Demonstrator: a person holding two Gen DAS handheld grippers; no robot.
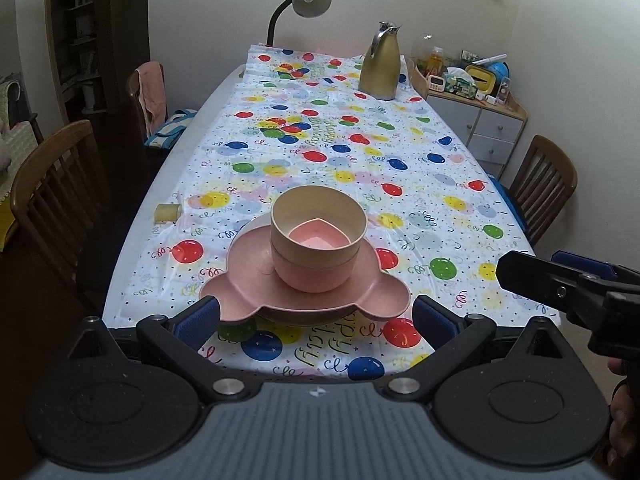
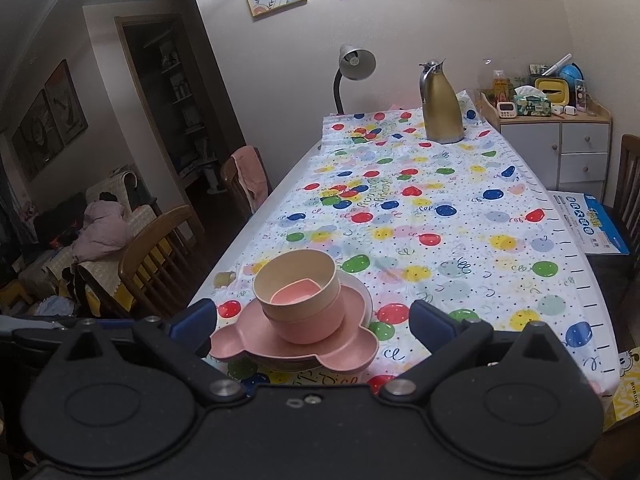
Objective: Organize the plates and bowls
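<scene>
Stacking looks done, nothing loose in view.
Beige bowl [image 1: 318, 220] nested in pink bowl [image 1: 316, 274] on bear-shaped plate [image 1: 248, 296], near tabletop [image 1: 460, 208] edge; left tool [image 1: 316, 316], right tool [image 2: 312, 322] spread wide, empty.

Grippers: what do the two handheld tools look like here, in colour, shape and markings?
Both match. The left gripper has a black frame with two round black housings, silver pivot bolts, angled black links and blue ribbed pads; its grey ribbed body bears a small white mark. The right gripper has the same black frame and blue pads, with a dark body. No cables or sleeves show.
</scene>
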